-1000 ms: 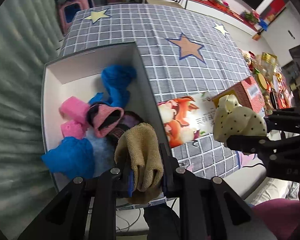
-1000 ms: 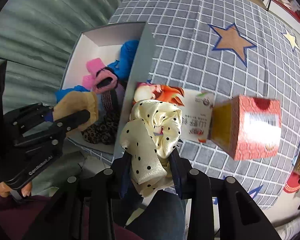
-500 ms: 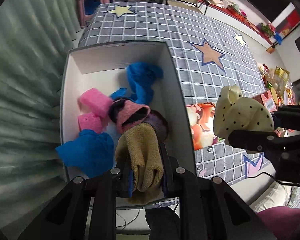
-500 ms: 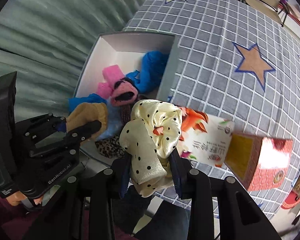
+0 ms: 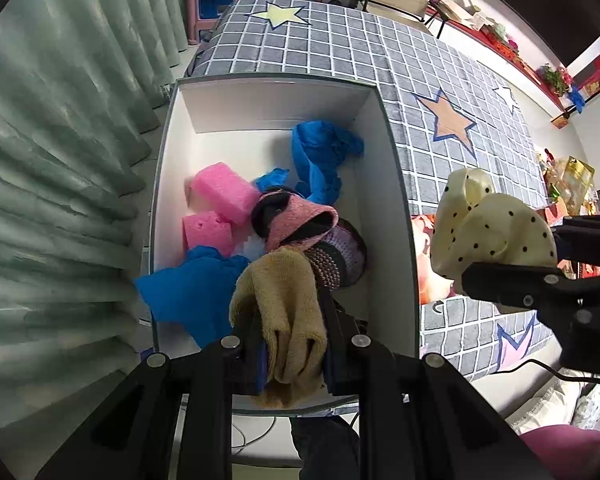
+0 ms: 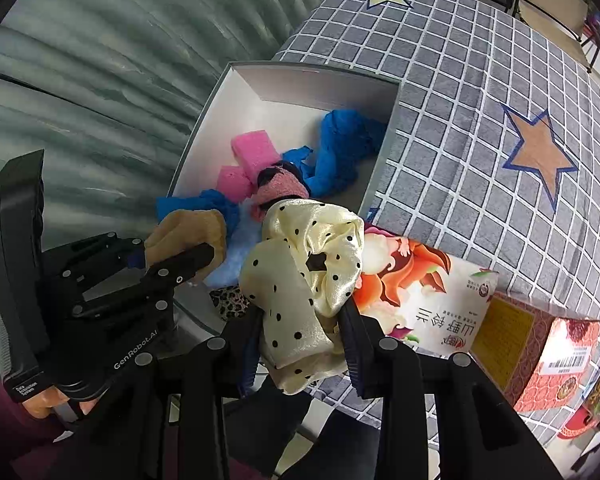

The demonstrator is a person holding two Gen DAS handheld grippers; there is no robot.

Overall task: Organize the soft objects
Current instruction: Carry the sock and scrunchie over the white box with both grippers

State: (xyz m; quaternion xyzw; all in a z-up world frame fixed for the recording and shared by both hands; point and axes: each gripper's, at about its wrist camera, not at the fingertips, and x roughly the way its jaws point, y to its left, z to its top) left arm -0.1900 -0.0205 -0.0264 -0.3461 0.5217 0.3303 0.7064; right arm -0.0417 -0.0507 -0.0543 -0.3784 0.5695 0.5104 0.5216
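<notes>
Over the near end of the white box [image 5: 400, 200], the left gripper [image 5: 292, 344] is clamped on a tan terry cloth [image 5: 288, 308], hanging above the pink sponges [image 5: 220, 192], blue cloths [image 5: 320, 156] and pink knit piece [image 5: 296, 220] already inside. To its right, the right gripper [image 6: 304, 340] is clamped on a cream polka-dot scrunchie [image 6: 304, 264], which sits over the box's right wall and a printed carton [image 6: 428, 300] on the checked tablecloth [image 6: 480, 80]. Released here, the scrunchie would likely land on the rim or carton and slide outside. The slippery satin may also catch on a pad, and the two grippers, close together, could knock.
</notes>
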